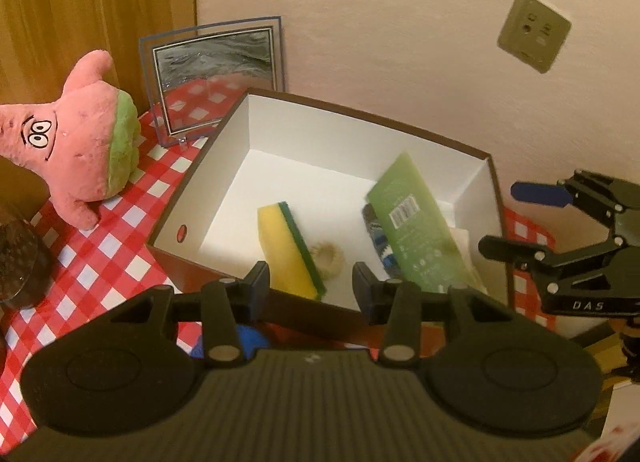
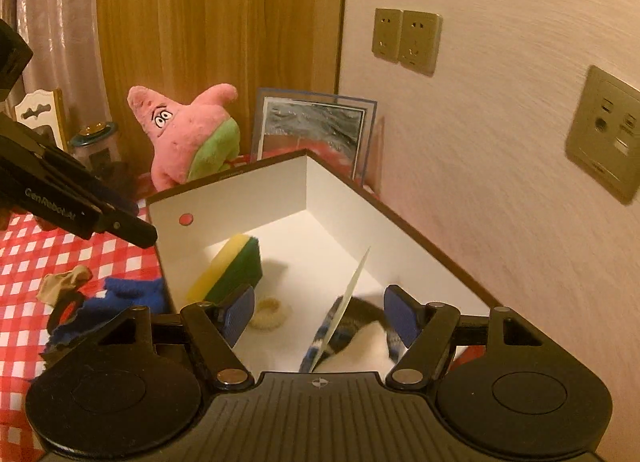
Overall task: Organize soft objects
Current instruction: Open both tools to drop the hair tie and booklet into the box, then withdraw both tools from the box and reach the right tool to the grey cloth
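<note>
Right hand-held gripper (image 2: 319, 316) hangs released over the box (image 1: 312, 134); sponge (image 1: 294, 248) and green packet (image 1: 412, 222) lie inside. Your left hand-held gripper (image 1: 310, 282) grasps nothing. Next, fetch the blue cloth (image 2: 128, 294) on the table (image 1: 120, 262), left.

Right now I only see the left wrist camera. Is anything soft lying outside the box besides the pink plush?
Observer: Yes, a blue cloth lies on the table, left of the box.
Operator: Just that?
Observer: No, a tan scrap lies beside it.
Operator: What's under the other claw?
Observer: The right gripper hangs open over white-and-blue fabric in the box.
</note>
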The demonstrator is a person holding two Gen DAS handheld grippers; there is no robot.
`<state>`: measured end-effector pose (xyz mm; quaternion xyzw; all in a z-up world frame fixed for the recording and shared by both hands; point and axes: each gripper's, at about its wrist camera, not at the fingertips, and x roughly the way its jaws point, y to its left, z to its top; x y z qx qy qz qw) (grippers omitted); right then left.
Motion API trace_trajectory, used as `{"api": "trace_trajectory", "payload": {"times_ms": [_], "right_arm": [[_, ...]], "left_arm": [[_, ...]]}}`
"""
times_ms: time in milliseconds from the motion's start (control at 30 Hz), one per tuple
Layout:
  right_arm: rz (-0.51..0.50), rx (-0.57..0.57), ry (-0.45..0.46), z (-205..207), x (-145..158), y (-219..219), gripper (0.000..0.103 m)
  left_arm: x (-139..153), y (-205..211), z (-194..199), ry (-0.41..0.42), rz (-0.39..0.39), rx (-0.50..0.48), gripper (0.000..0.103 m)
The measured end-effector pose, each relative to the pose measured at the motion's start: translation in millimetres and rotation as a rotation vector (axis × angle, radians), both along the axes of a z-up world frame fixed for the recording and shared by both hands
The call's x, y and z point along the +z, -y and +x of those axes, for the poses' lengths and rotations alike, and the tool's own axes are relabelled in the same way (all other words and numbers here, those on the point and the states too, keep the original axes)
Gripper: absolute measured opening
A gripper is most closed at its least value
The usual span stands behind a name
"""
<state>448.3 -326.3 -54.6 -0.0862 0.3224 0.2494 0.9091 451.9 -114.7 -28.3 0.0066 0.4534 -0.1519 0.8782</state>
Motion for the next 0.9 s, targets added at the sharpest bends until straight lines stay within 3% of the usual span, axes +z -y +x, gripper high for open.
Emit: {"api": "trace_trajectory", "payload": {"times_ms": [400,667,900], "right_arm": [[0.112,-0.062,-0.019,-62,14,8,0.071],[0.159,-0.049,-0.044,-105,14,-5,0.071],[0.177,-0.026,-0.109,-133,-4,-26,0.071]], "left_arm": [[20,-18,-67,0.032,-0.050,0.018,0.043],[21,-69,-128,0.027,-0.041,0.111,0.043],[10,-116,-180,-0.004,-0.039,0.224,0.043]]}}
